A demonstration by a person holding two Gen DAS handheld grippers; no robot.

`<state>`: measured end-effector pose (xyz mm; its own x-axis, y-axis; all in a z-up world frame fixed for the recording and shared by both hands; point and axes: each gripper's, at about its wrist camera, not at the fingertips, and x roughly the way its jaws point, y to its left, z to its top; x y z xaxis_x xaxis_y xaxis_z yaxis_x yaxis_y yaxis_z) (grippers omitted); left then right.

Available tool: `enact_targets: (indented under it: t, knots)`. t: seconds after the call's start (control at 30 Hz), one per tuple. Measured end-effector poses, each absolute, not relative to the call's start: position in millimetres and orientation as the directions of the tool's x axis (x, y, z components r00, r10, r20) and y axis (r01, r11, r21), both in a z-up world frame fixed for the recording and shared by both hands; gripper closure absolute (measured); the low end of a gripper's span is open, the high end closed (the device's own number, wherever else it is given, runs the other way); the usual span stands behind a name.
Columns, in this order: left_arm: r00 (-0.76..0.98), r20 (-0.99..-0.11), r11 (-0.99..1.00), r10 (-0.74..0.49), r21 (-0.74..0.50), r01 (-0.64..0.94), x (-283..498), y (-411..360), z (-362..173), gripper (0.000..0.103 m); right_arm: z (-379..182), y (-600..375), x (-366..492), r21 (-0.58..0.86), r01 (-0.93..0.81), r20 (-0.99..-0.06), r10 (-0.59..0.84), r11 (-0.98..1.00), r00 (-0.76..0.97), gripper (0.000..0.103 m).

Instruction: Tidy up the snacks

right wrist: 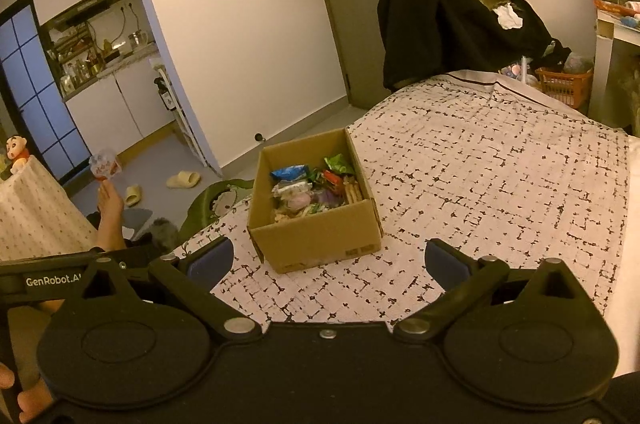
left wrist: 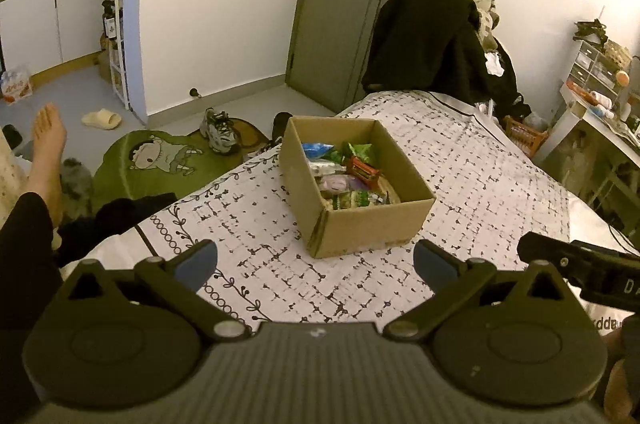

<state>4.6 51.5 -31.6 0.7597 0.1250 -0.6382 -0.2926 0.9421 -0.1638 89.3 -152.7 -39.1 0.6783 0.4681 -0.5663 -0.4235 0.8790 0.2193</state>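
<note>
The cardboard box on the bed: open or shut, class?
Open. The cardboard box has no flaps over its top, and snack packets show inside.

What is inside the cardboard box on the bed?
The cardboard box holds a loose pile of wrapped snacks: a blue packet, green packets, a red one. The pile covers the box floor and anything lower down.
</note>
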Motion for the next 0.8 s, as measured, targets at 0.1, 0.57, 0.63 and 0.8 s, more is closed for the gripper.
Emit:
enact_targets:
  t: [0.1,0.57,0.63,0.8]
  knots:
    - [0.759,-0.639,0.942,0.122,-0.167,-0.292,4,51,-31,0.000,-39,-153,89,0.219,-0.424,-0.566,0.468,0.879,0.678,0.000]
    - [0.764,-0.635,0.945,0.114,-0.167,-0.280,6,44,-29,0.000,-37,-152,89,0.214,-0.421,-0.563,0.464,0.881,0.684,0.000]
    - [0.764,-0.635,0.947,0.115,-0.163,-0.278,7,42,-29,0.000,-37,-153,89,0.214,-0.423,-0.561,0.465,0.880,0.684,0.000]
    - [0.769,-0.629,0.947,0.111,-0.169,-0.275,11,40,-26,0.000,-35,-157,92,0.199,-0.428,-0.563,0.460,0.882,0.686,0.000]
